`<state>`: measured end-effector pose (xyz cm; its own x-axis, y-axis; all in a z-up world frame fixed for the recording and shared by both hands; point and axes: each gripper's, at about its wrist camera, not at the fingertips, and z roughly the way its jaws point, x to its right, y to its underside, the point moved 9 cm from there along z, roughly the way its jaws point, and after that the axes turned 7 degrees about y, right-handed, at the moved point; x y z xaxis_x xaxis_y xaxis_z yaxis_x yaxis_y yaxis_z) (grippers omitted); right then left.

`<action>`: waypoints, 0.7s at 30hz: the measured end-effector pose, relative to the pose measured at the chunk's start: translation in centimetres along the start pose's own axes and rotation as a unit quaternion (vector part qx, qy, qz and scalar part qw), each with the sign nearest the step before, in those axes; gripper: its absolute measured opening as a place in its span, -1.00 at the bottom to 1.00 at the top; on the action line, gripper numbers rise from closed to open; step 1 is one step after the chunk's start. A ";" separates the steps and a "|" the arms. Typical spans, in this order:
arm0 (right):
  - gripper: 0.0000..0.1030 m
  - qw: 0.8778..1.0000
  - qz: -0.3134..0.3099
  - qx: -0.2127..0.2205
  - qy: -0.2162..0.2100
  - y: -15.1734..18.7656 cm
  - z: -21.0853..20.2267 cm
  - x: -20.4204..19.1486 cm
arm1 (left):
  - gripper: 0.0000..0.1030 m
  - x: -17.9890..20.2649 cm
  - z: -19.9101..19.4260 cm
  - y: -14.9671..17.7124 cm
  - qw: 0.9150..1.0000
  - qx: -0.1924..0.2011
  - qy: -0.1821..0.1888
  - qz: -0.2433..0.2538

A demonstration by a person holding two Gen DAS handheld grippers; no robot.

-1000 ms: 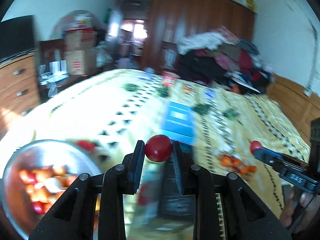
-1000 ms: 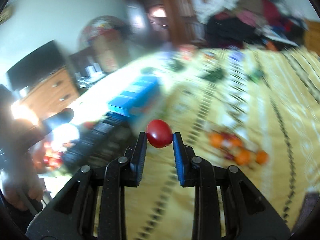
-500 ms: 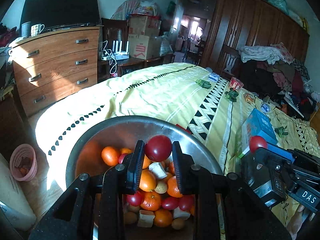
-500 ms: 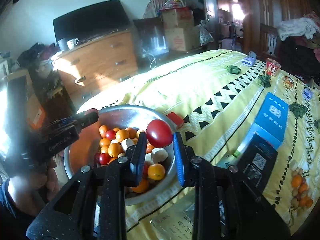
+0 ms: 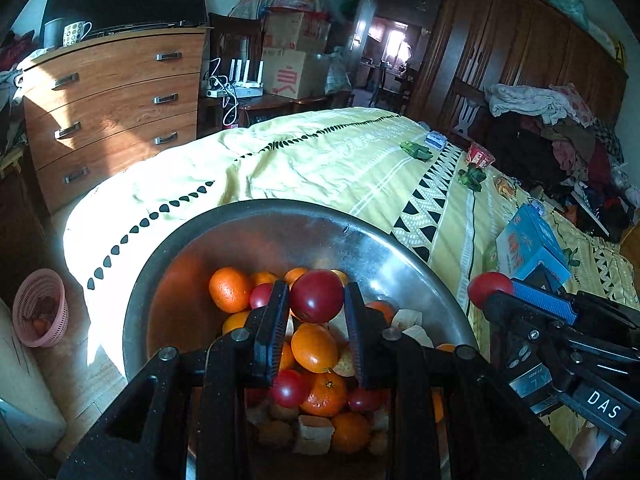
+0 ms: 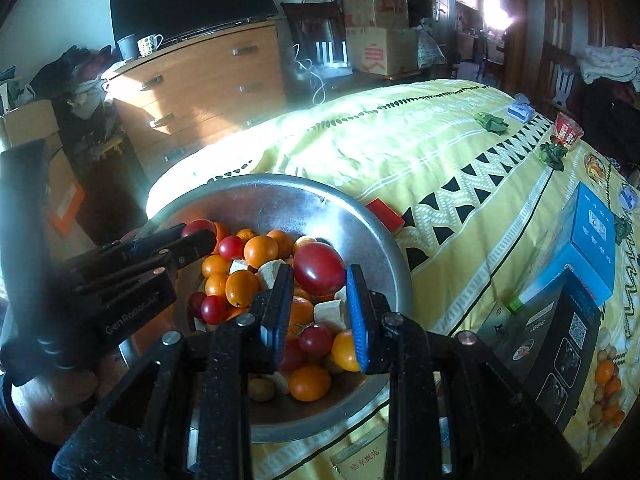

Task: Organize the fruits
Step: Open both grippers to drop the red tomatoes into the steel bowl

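Tomatoes hung over the steel bowl point(image 5: 404, 248). From the left wrist, the left gripper point(image 5: 316, 312) pinched a smooth, soft-skinned tomato point(image 5: 317, 295) at its sides, fruit heaped below. From the right wrist, the right gripper point(image 6: 320, 292) clasped its own tomato point(image 6: 319, 268) above the bowl's point(image 6: 360, 216) middle; boxes point(image 6: 588, 248) lay right of it, clear.

Both wrist cameras look steeply down, close over the same metal bowl point(image 5: 400, 248), from opposite sides.

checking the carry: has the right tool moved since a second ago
Yes. The right tool, shut on a red tomato, swung from over the yellow bedspread near the blue box to over the metal bowl.
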<state>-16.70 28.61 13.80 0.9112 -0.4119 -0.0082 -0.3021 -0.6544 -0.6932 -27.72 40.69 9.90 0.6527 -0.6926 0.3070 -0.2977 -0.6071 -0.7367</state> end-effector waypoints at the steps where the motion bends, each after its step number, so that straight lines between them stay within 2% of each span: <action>1: -0.47 1.000 0.000 -0.002 -0.001 0.0 0.2 -0.1 | -0.46 -0.1 0.1 0.0 1.000 0.000 0.000 -0.001; 9: -0.47 1.000 0.000 -0.008 -0.008 -0.1 0.7 -0.9 | -0.45 -1.1 0.5 0.4 1.000 -0.010 -0.002 -0.013; 11: -0.47 1.000 0.001 -0.009 -0.011 -0.2 0.8 -1.1 | -0.40 -1.4 0.6 0.5 1.000 -0.012 -0.004 -0.016; 13: -0.47 1.000 0.004 -0.009 -0.013 -0.2 0.8 -1.2 | -0.21 -1.5 0.4 0.4 1.000 -0.008 -0.006 -0.018; 15: -0.47 1.000 0.004 -0.010 -0.016 -0.2 0.9 -1.3 | -0.15 -1.6 0.3 0.3 1.000 -0.004 -0.008 -0.019; 19: -0.45 1.000 0.008 -0.016 -0.022 0.0 1.0 -1.4 | 0.22 -2.0 0.1 0.2 1.000 0.003 -0.018 -0.023; 21: -0.31 0.999 0.011 -0.018 -0.024 0.0 1.1 -1.2 | 0.30 -2.2 0.0 0.2 0.999 0.005 -0.021 -0.026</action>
<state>-17.54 29.79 12.98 0.9165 -0.3958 -0.0576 -0.3307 -0.6688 -0.6658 -29.21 42.10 9.07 0.6962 -0.6425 0.3201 -0.2554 -0.6385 -0.7260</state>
